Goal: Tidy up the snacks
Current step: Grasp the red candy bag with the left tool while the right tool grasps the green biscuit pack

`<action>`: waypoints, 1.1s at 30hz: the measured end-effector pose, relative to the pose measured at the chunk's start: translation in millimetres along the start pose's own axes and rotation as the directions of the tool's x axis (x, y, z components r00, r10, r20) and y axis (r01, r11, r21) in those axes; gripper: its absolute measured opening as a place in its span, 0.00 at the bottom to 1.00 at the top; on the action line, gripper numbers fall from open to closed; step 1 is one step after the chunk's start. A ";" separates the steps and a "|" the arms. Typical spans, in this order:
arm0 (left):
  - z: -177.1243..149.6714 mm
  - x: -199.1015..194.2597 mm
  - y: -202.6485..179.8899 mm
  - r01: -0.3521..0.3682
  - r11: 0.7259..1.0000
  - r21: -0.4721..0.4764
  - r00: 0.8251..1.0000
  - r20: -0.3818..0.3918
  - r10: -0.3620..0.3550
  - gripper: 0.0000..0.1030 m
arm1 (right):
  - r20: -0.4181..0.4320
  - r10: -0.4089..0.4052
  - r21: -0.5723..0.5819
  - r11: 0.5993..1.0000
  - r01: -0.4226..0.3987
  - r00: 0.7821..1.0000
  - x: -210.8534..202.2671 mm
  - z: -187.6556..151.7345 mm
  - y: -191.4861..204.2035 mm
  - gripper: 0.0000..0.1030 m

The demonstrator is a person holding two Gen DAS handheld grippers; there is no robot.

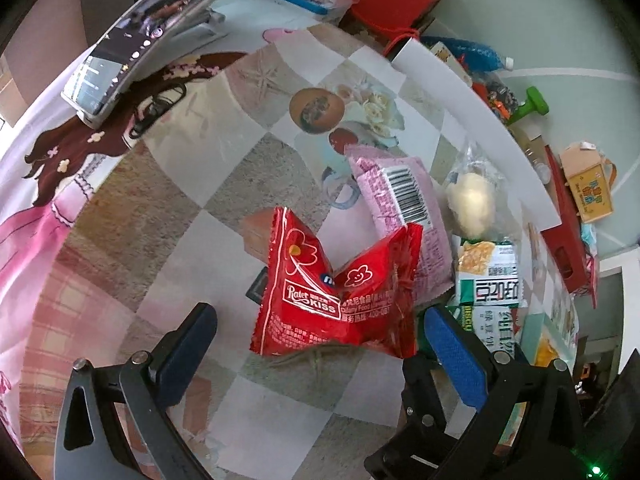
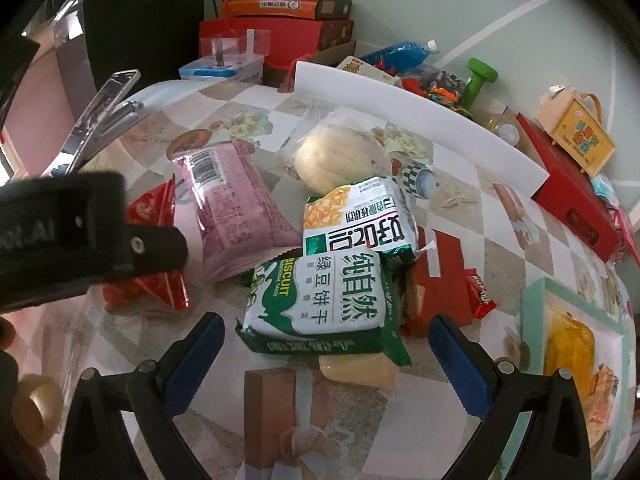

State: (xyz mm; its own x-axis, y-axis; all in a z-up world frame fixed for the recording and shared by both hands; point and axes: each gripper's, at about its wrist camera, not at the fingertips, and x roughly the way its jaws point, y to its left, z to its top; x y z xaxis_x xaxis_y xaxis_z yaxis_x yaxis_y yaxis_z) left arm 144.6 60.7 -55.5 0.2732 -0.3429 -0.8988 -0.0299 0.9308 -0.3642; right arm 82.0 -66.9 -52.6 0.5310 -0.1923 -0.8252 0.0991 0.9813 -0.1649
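Snacks lie clustered on the tabletop [image 1: 192,208], and we see the red Kiss packet [image 1: 336,284] just beyond our wide-open, empty left tool [image 1: 316,344], while our right tool [image 2: 324,352], equally open and empty, faces the green biscuit pack [image 2: 320,300].

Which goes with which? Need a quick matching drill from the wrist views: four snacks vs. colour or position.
Column 1:
1. Rater Kiss packet
2. barcode packet
3. BISCUIT pack
4. pale bun in clear wrap

Column 2:
A. green and white, nearest the open right gripper
B. pink, lying between the red packet and the green packs
C. red, between the fingers of the open left gripper
D. cream, farthest back, near the white board

Pairs: 1-C, 2-B, 3-A, 4-D
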 end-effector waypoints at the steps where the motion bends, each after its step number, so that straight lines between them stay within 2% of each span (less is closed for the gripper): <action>1: -0.3 1.1 -1.9 -0.010 1.000 0.006 1.000 0.001 0.010 1.00 | -0.001 0.001 0.001 1.000 -0.001 1.000 1.1 0.1 0.0 1.00; 7: -0.5 1.2 -6.4 -0.005 1.000 0.002 1.000 0.002 0.005 1.00 | 0.003 0.016 0.030 0.999 -0.016 1.000 2.8 1.2 -4.1 0.98; 9: -0.7 0.4 -5.6 -0.008 1.000 -0.005 1.000 0.006 0.008 0.99 | 0.010 0.030 0.043 0.999 -0.030 1.000 1.6 1.6 -6.3 0.94; 12: -0.5 -2.2 -3.6 -0.017 1.000 -0.005 1.000 0.014 0.017 0.89 | 0.023 0.044 0.044 0.998 -0.045 0.999 -1.5 2.6 -7.7 0.87; 14: -0.2 -4.1 -3.8 -0.007 1.000 -0.005 1.000 0.020 0.007 0.75 | 0.028 0.060 0.034 0.998 -0.061 0.998 -3.2 2.9 -6.2 0.77; 17: 0.6 -5.9 -2.3 -0.008 1.000 -0.004 1.000 0.022 0.008 0.70 | 0.037 0.049 0.008 0.999 -0.049 0.998 -4.9 2.6 -2.0 0.69; 33: -0.6 -32.9 -5.4 -0.006 1.000 0.007 0.996 0.094 0.005 0.67 | 0.069 0.078 -0.016 0.997 -0.077 0.995 -23.7 -0.5 -1.1 0.59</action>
State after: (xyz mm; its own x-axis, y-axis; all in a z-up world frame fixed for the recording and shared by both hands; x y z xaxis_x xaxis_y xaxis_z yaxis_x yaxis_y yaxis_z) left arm 135.2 66.8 -24.1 0.3621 -0.3247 -0.8738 -0.0250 0.9337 -0.3572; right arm 68.9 -63.5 -33.1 0.5939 -0.1147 -0.7963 0.0449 0.9930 -0.1095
